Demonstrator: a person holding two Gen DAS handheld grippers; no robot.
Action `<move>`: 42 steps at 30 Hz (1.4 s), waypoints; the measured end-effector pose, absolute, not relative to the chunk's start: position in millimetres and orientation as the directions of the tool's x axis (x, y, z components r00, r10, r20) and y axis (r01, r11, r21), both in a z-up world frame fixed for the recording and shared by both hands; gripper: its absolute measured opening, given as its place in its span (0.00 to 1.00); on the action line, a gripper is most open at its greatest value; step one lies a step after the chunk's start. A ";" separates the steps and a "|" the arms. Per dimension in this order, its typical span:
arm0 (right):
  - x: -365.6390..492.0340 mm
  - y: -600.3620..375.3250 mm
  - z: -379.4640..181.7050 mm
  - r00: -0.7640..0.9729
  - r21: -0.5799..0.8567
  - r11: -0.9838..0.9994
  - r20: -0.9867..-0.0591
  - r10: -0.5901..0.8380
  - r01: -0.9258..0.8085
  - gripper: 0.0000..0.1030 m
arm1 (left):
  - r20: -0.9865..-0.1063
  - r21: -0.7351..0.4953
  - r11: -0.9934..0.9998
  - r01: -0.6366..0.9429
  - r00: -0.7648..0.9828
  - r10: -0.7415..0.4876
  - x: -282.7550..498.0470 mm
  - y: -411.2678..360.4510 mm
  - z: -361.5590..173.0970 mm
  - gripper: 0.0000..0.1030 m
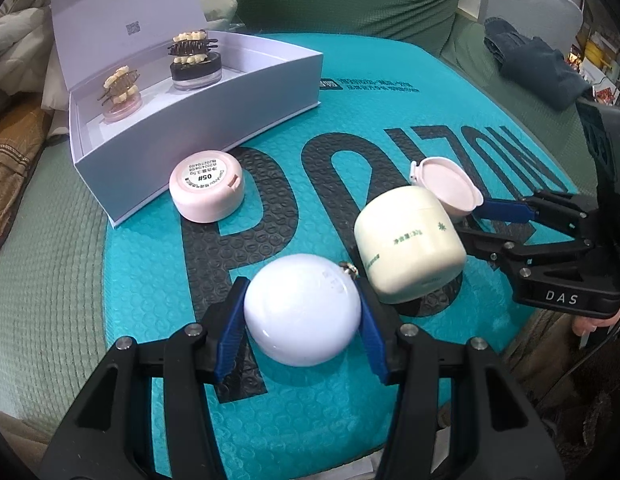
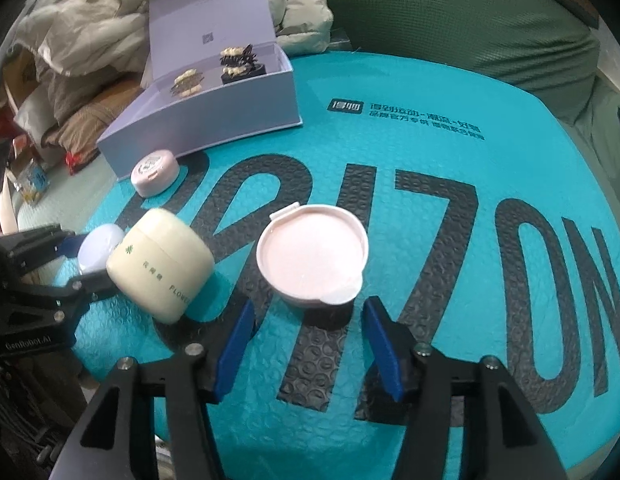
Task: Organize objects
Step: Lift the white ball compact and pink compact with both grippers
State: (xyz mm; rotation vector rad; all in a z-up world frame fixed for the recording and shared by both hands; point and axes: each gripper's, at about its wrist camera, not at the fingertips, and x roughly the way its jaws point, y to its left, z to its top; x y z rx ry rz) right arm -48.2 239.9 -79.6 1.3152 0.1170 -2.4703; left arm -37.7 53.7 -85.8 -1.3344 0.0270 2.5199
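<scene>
My left gripper [image 1: 302, 288] is shut on a white round case [image 1: 302, 312] with a small metal ring, its pads pressing both sides. A cream jar [image 1: 409, 244] lies tilted just right of it. In the right wrist view my right gripper [image 2: 308, 306] stands open, and a pink lidded cup [image 2: 311, 256] sits just beyond its fingertips, not between the pads. A pink compact [image 1: 208, 186] lies label up by the open white box [image 1: 214, 120]. The box holds two hair claws [image 1: 120, 86] set on small jars.
Everything rests on a teal bubble mailer [image 2: 389, 100] spread over a green bedspread [image 1: 42, 264]. A dark cloth [image 1: 537, 68] lies at the far right. Crumpled bedding [image 2: 82, 40] piles up behind the box. The box's lid [image 1: 126, 12] stands upright.
</scene>
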 end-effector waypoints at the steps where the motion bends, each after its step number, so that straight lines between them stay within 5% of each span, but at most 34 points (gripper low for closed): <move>1: -49.0 241.3 -79.9 -0.517 0.088 -0.941 -0.817 -0.255 0.326 0.62 | -0.812 -0.118 -0.958 -0.263 -0.529 0.245 -37.1 54.2 -86.3 0.49; 10: -54.4 244.9 -82.1 -0.546 0.090 -0.952 -0.802 -0.244 0.293 0.64 | -0.808 -0.021 -0.962 -0.272 -0.562 0.176 -32.4 67.6 -89.3 0.57; 28: -60.7 231.9 -86.7 -0.604 0.025 -0.945 -0.763 -0.230 0.327 0.57 | -0.781 -0.039 -0.965 -0.259 -0.594 0.191 -35.5 65.1 -91.8 0.58; 32: -57.1 232.0 -87.1 -0.615 0.010 -0.945 -0.757 -0.221 0.327 0.57 | -0.793 -0.018 -0.967 -0.252 -0.586 0.168 -35.9 69.2 -89.5 0.48; 42: -48.0 248.0 -85.0 -0.637 0.045 -0.954 -0.735 -0.232 0.296 0.57 | -0.801 -0.023 -0.968 -0.250 -0.575 0.168 -31.1 68.5 -86.8 0.48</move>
